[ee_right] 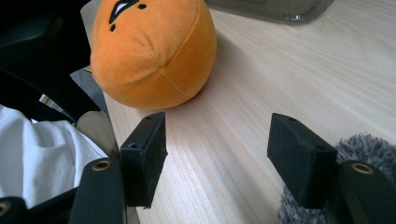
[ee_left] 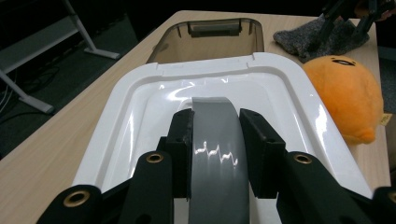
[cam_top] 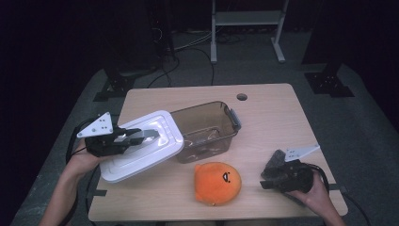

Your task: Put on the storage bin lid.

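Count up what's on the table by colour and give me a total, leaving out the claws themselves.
White: 1, the lid, held by its grey handle in the left claw
Brown see-through: 1, the open box
Orange: 1, the plush toy
Grey: 1, the fuzzy cloth by the open right claw
Total: 4

The left gripper [ee_left: 215, 154] clamps the grey curved handle [ee_left: 215, 140] of a glossy white plastic lid [ee_left: 140, 107], with a round orange plush toy [ee_left: 348, 100] just beside it.
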`<control>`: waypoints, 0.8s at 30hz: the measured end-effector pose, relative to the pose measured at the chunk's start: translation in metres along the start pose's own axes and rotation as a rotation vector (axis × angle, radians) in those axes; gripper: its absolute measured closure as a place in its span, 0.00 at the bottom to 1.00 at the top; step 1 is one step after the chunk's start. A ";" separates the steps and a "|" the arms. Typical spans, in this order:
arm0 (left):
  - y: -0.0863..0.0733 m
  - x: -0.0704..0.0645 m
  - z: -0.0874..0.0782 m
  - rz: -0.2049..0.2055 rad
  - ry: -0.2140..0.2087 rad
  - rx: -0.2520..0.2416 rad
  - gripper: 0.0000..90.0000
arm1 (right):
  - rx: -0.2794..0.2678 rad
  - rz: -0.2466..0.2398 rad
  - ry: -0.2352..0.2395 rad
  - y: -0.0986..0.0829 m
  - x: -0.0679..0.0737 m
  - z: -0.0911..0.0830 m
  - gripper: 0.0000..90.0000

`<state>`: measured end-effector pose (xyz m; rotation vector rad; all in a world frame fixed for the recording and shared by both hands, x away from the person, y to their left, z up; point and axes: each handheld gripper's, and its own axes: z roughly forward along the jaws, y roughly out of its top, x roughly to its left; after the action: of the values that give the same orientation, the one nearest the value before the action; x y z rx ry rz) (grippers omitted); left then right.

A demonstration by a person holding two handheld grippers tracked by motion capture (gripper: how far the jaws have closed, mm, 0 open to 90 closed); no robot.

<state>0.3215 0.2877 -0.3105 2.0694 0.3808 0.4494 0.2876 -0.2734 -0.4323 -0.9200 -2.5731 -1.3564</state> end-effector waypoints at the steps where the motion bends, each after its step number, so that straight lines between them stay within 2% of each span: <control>1: -0.006 -0.002 -0.005 -0.004 0.009 0.000 0.74 | 0.000 0.001 0.000 0.000 0.000 0.000 0.40; 10: -0.029 -0.009 -0.025 -0.034 0.037 -0.016 0.74 | 0.000 0.003 -0.001 0.000 0.001 -0.001 0.40; 13: -0.041 -0.011 -0.033 -0.053 0.048 -0.023 0.74 | 0.001 0.002 -0.001 0.000 0.000 0.000 0.40; 24: -0.066 -0.014 -0.038 -0.084 0.049 -0.024 0.74 | 0.001 0.006 0.001 0.000 0.000 0.000 0.40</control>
<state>0.2857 0.3423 -0.3511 2.0141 0.4871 0.4524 0.2875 -0.2732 -0.4325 -0.9264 -2.5679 -1.3538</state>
